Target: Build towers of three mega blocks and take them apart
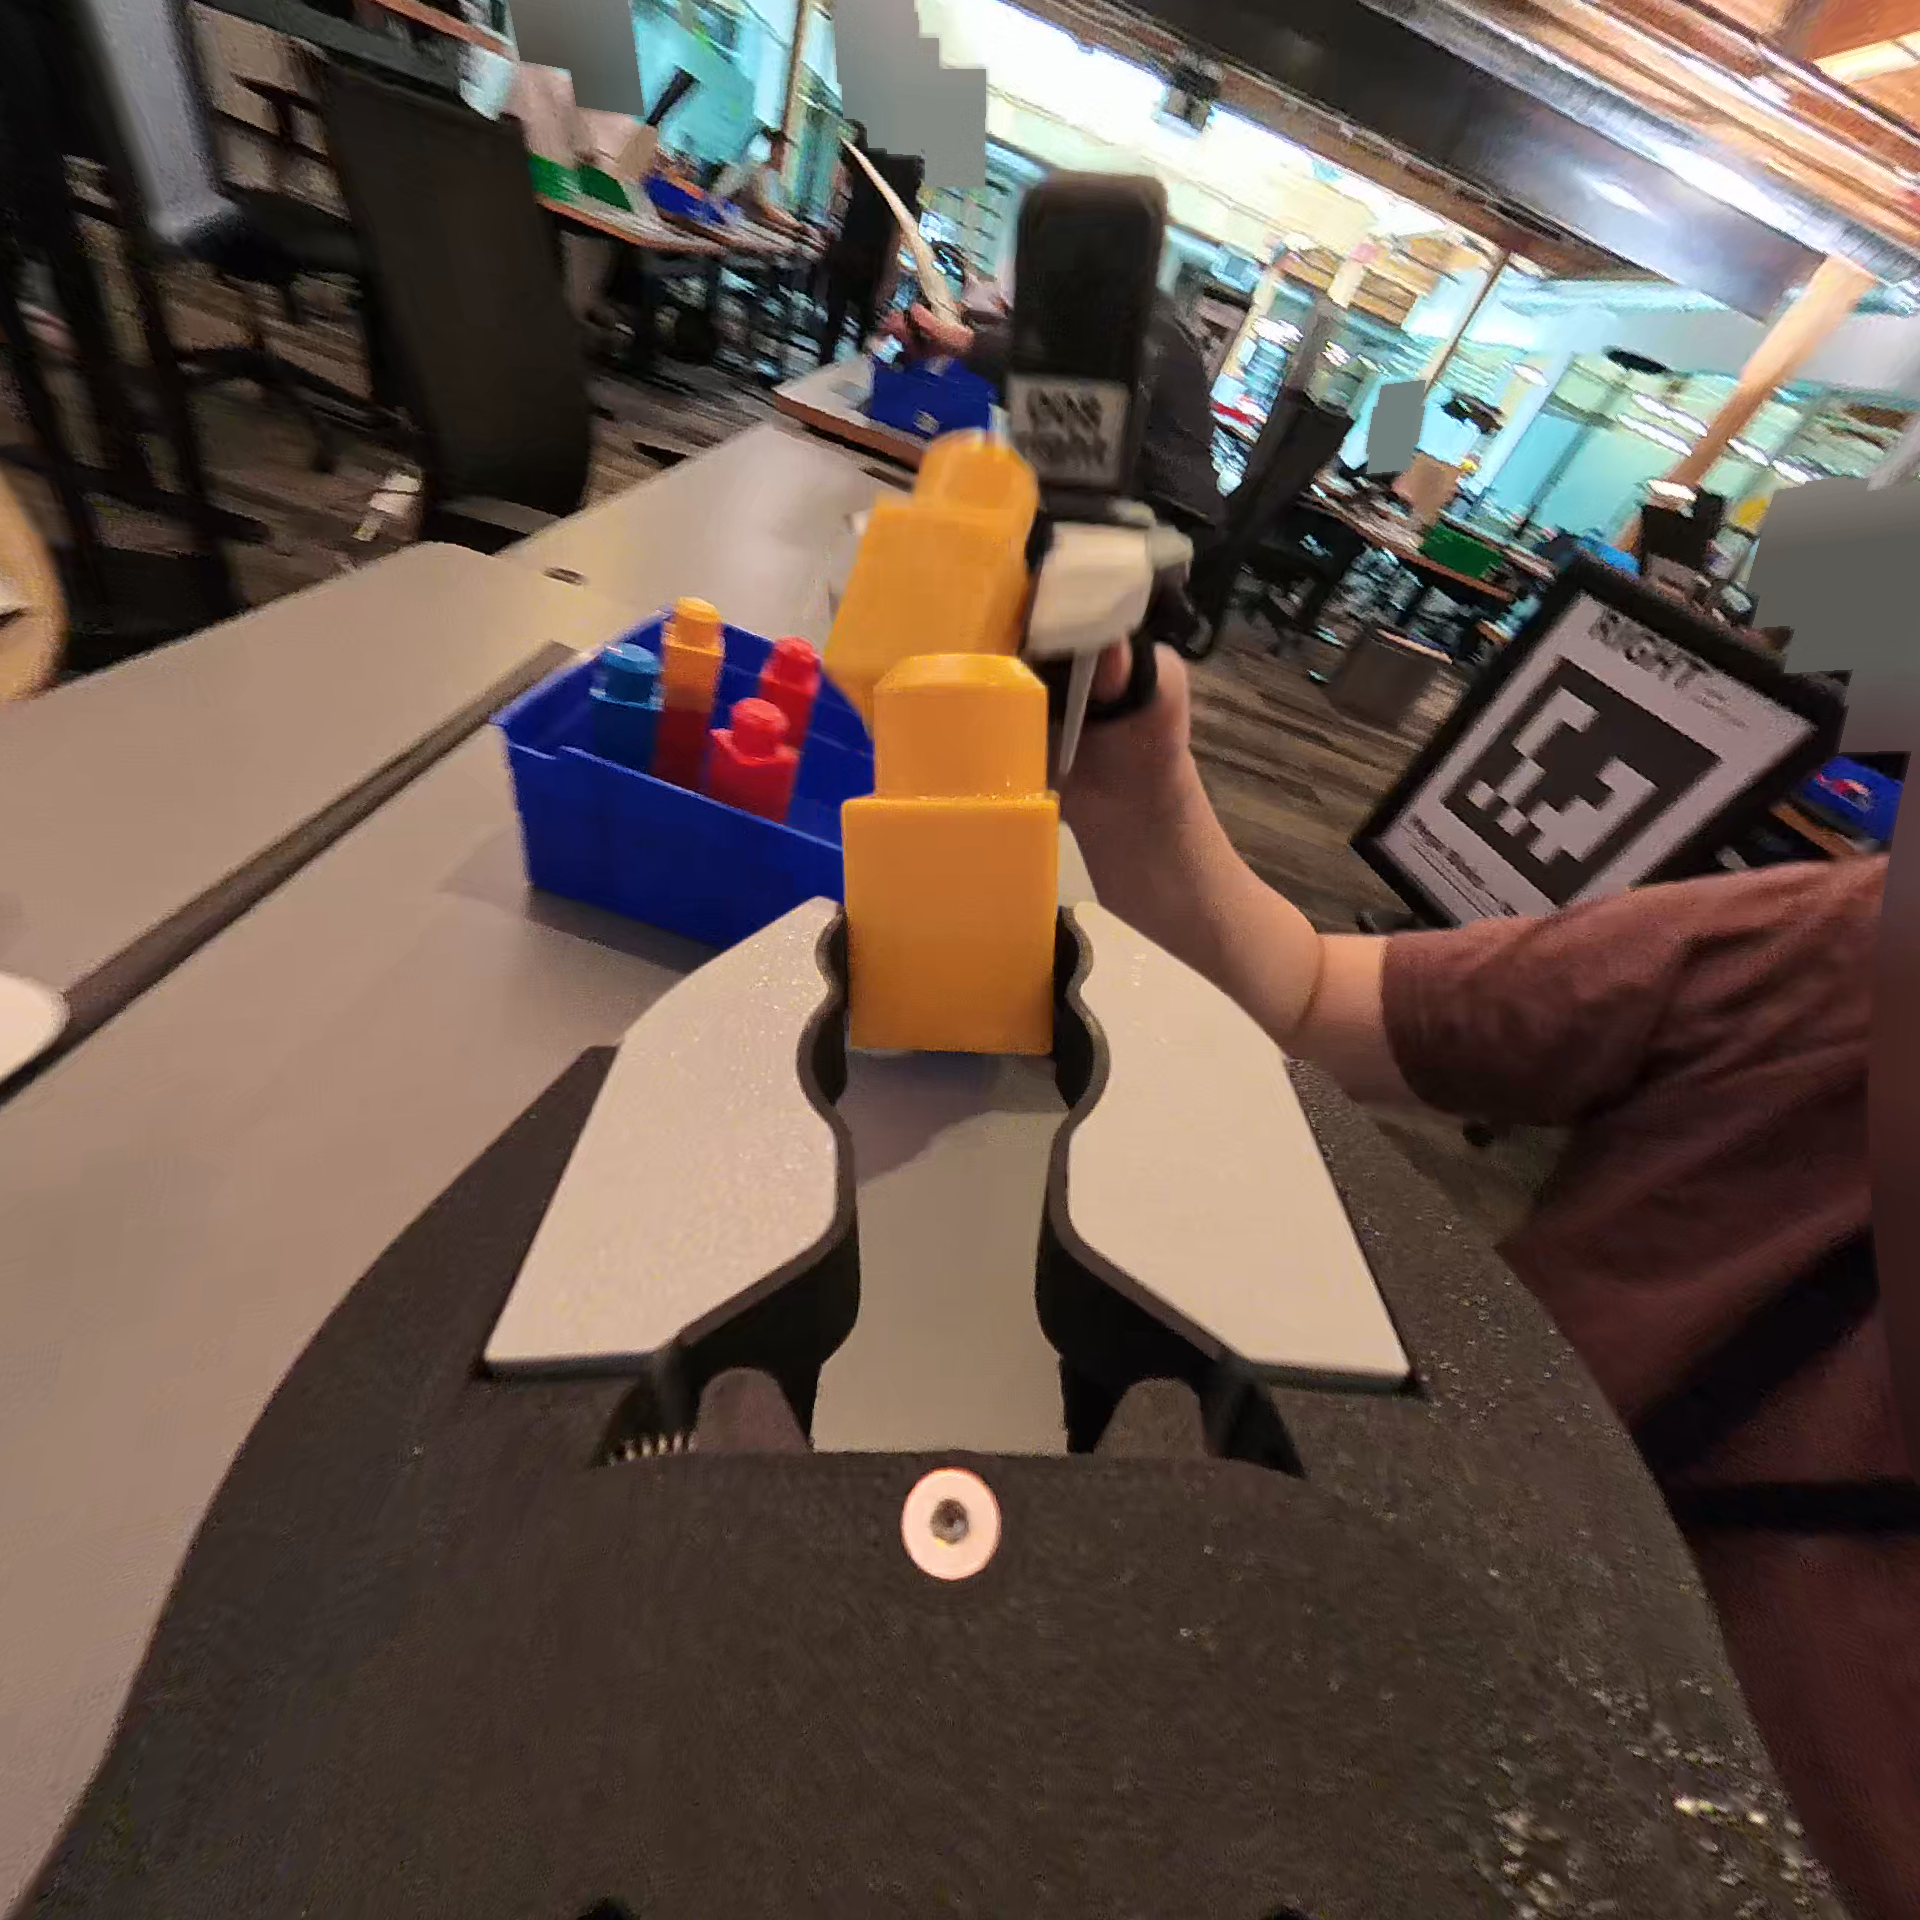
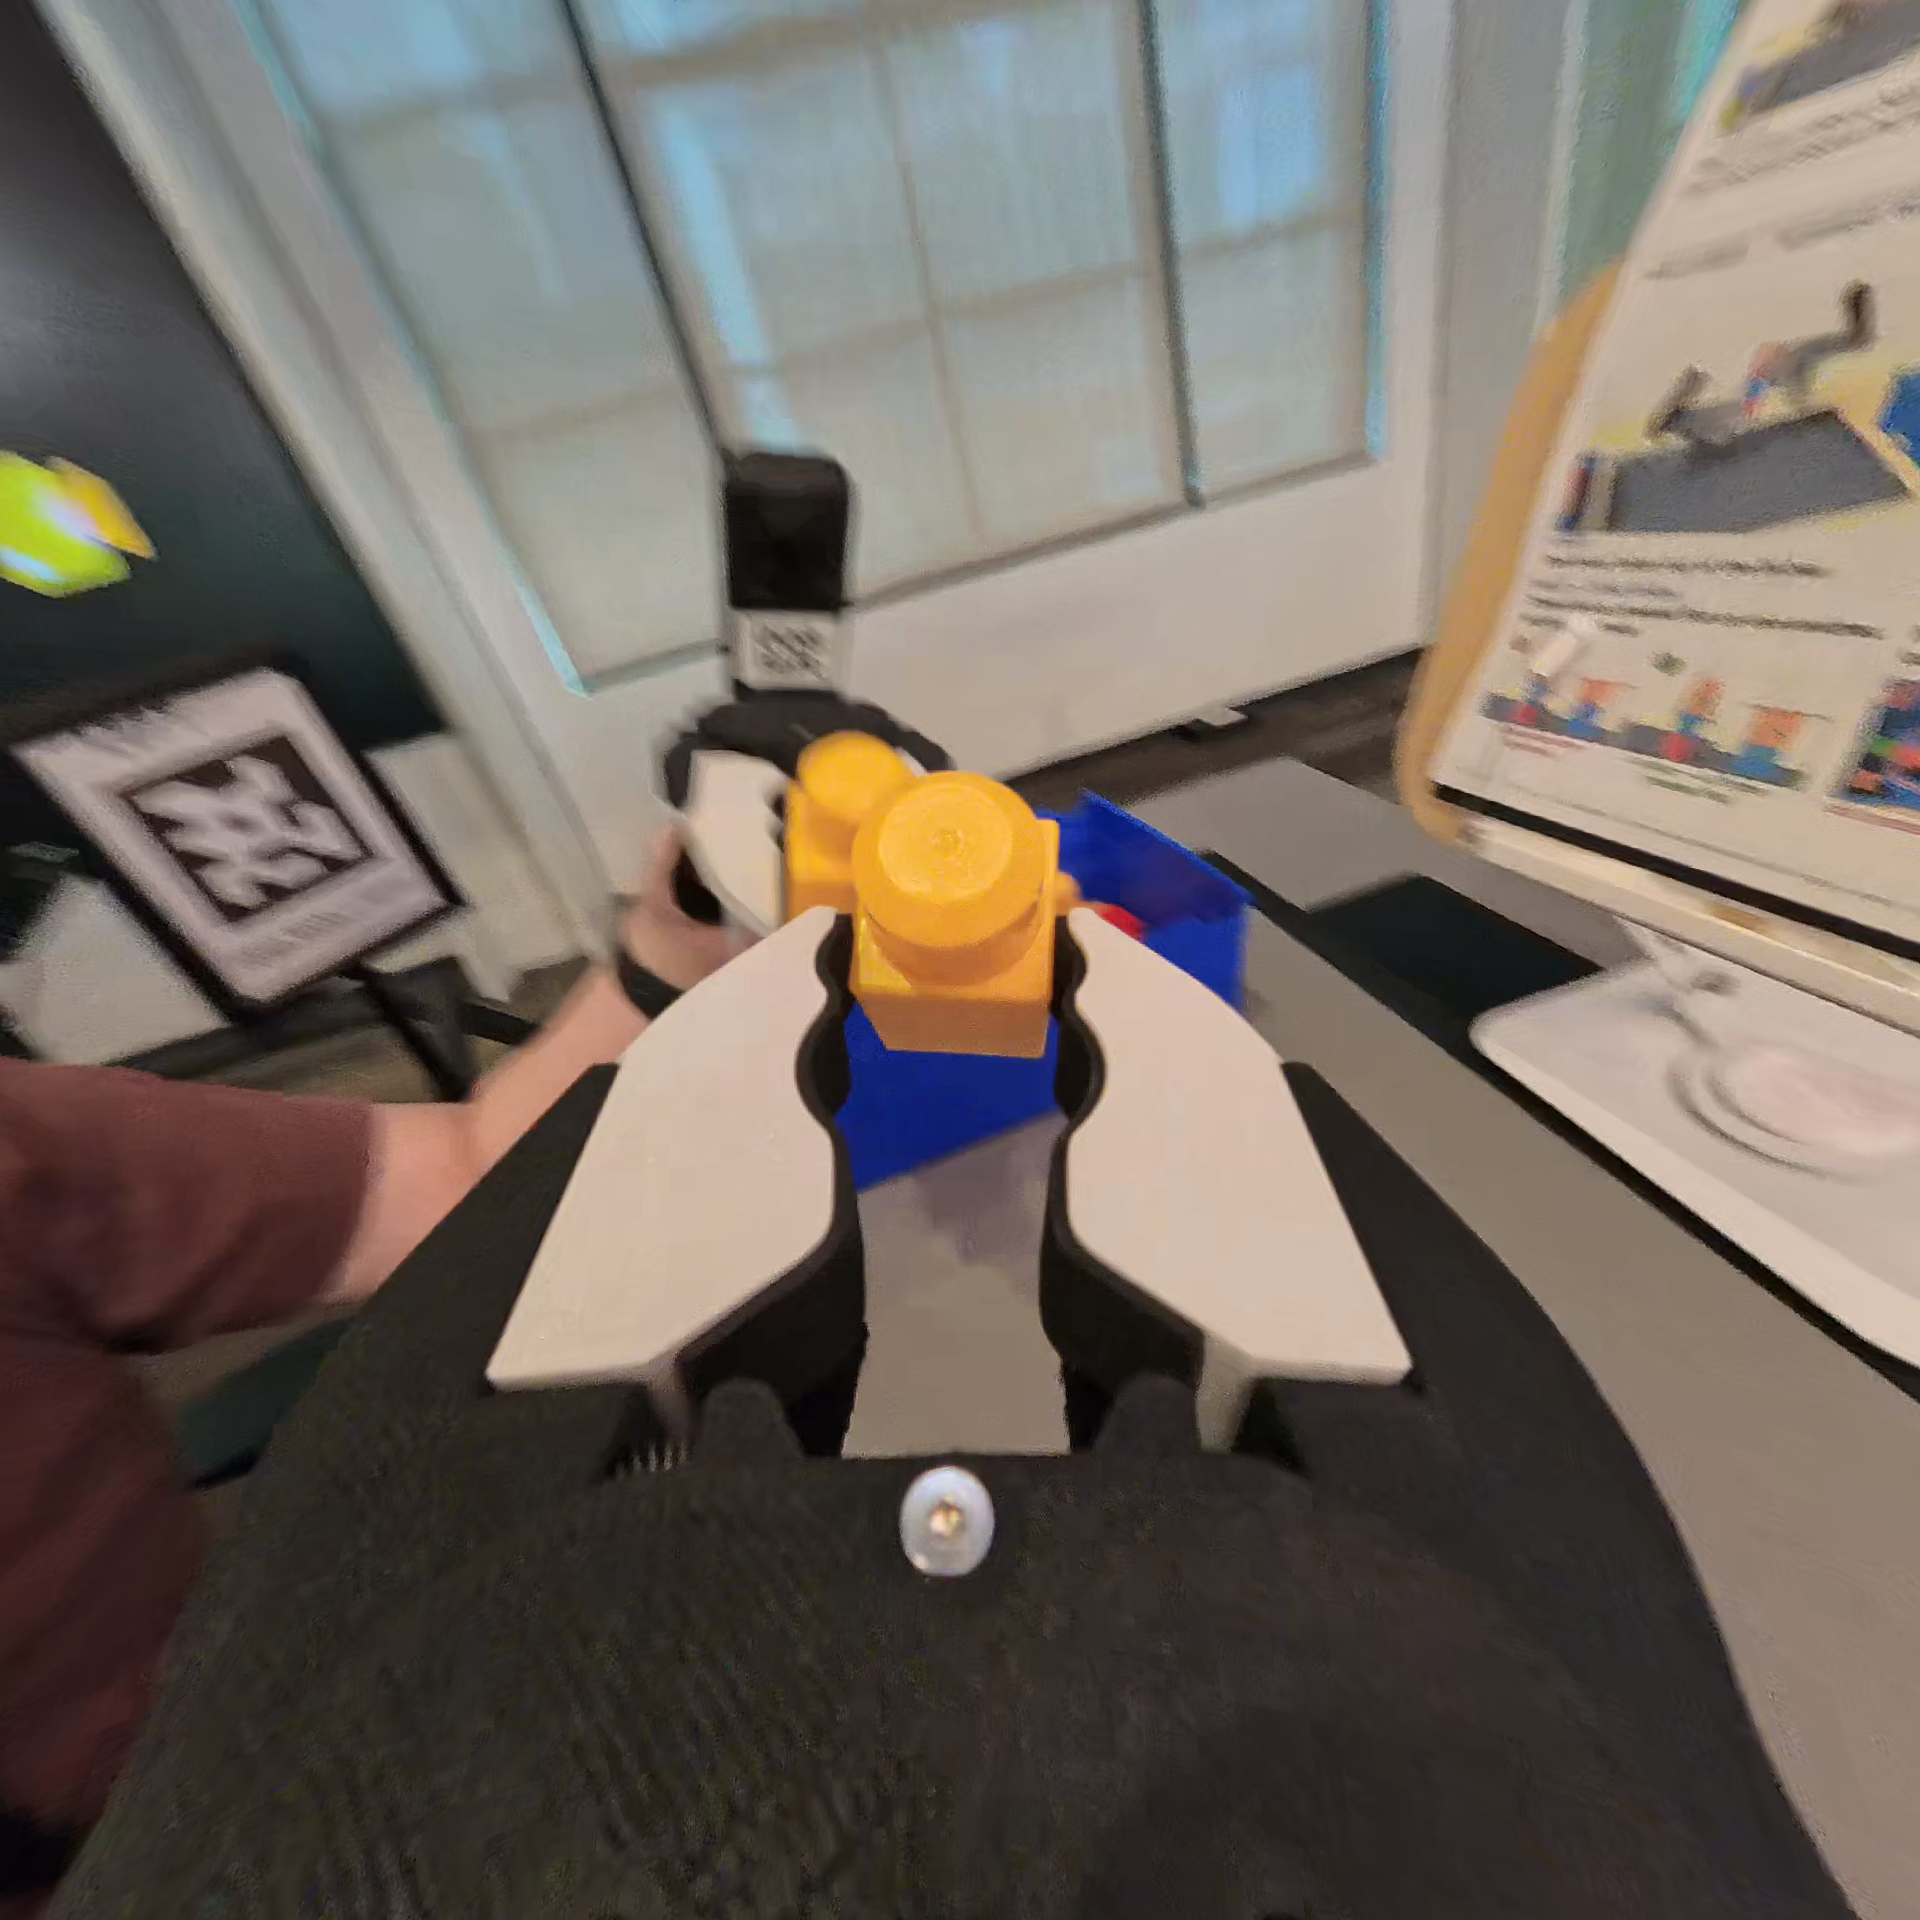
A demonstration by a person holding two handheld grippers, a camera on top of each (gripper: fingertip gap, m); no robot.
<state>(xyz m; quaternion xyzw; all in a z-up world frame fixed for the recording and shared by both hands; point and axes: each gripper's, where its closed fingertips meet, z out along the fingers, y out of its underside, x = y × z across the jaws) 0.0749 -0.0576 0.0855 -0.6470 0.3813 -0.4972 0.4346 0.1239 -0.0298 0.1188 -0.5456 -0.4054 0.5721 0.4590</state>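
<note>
Orange single-stud block (image 1: pixel 951 914) sits clamped between the left gripper's (image 1: pixel 951 977) narrowed jaws, pads pressed to both flanks; stud up, long axis upright, base just above the grey table (image 1: pixel 312 1039). Beyond it, the right gripper (image 2: pixel 951 997) squeezes a second orange block (image 2: pixel 951 935), held higher and leaning, stud tilted toward its own camera. Farther off, a blue bin (image 1: pixel 665 842) holds red, blue and orange blocks (image 1: pixel 691 707). Judged step: mating two blocks. Next move calls for levelling the raised block, aligning its hollow over the stud, pressing down.
</note>
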